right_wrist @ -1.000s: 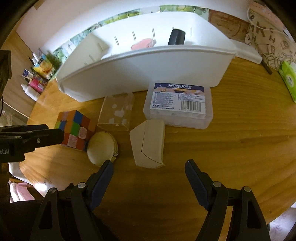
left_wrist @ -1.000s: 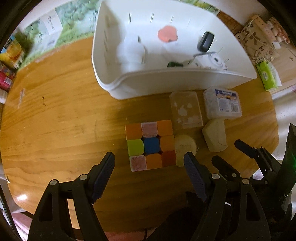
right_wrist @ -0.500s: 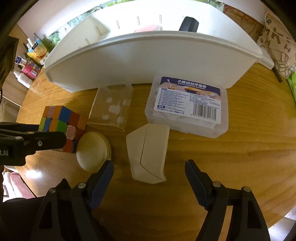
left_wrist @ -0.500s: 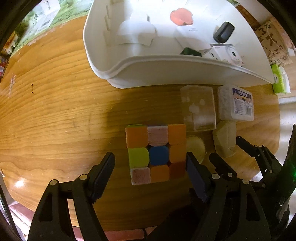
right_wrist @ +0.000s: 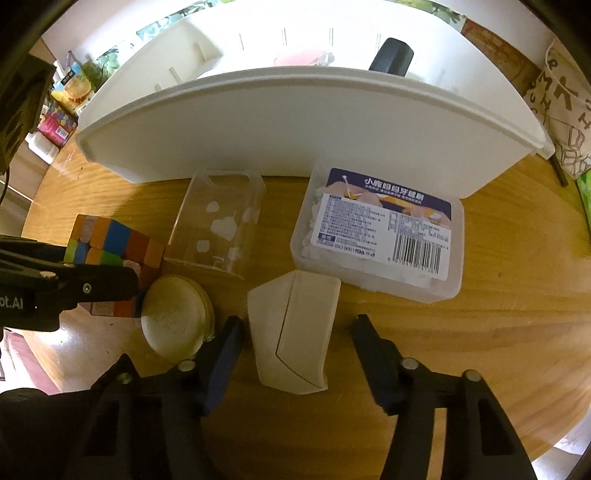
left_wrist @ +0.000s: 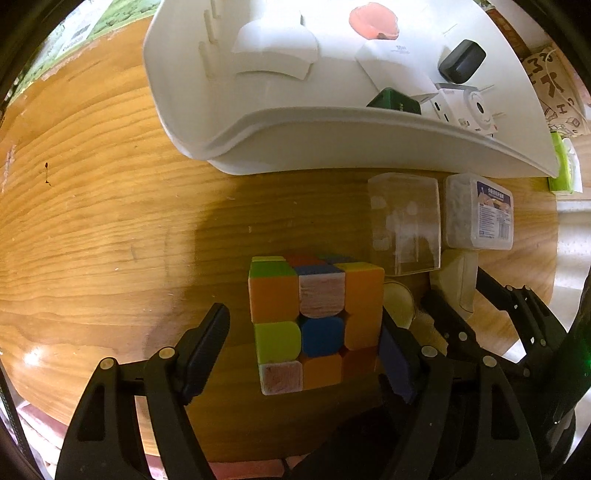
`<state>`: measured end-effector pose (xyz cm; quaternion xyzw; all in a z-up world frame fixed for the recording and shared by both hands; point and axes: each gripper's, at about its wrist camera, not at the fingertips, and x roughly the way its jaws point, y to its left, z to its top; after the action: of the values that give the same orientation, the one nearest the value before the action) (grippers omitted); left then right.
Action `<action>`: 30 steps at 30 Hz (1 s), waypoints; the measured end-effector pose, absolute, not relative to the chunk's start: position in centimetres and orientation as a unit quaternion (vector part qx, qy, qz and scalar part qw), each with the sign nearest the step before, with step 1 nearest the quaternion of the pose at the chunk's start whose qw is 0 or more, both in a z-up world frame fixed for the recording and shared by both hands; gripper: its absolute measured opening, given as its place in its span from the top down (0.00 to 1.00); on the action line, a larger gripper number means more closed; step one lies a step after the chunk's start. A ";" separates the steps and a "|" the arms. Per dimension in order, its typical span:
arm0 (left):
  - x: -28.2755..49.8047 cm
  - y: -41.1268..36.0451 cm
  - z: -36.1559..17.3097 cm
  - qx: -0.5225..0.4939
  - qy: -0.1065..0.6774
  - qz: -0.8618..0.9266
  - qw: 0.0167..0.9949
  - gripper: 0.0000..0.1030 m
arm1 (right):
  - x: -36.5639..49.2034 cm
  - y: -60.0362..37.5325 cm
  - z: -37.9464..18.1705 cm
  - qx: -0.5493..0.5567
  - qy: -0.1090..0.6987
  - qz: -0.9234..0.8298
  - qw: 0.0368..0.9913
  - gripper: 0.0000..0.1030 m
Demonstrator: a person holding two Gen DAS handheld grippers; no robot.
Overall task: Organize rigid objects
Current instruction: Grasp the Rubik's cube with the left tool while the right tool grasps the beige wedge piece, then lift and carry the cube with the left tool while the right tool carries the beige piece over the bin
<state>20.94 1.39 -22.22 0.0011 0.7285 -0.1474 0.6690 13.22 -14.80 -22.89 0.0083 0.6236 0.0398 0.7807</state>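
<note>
A colourful puzzle cube (left_wrist: 314, 325) sits on the wooden table (left_wrist: 110, 240), between the fingers of my open left gripper (left_wrist: 301, 354); the right finger is close against its side, the left finger apart. The cube also shows in the right wrist view (right_wrist: 114, 258). My right gripper (right_wrist: 295, 358) is open around a cream angular box (right_wrist: 291, 332). A round cream disc (right_wrist: 177, 321), a clear plastic case (right_wrist: 218, 221) and a labelled plastic box (right_wrist: 380, 232) lie beside it.
A large white bin (left_wrist: 369, 129) stands just behind the objects and holds a pink item (left_wrist: 373, 20), a black case (left_wrist: 461, 61), a white camera (left_wrist: 469, 107) and other things. Packages (right_wrist: 62, 110) sit at the far left. The table's edge is near me.
Both grippers moved forward and lower. The left gripper now straddles the cube, and the right gripper now straddles the cream box. Both stayed open.
</note>
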 end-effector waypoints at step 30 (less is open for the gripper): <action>16.4 5.4 -23.0 -0.035 0.734 -0.136 0.664 0.35 | 10.6 -8.5 -21.9 -0.032 0.621 0.061 0.781 0.57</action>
<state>16.38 5.41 -23.03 -0.0353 0.7341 -0.1356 0.6644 10.61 -8.49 -21.90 -0.0325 0.6211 0.0611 0.7807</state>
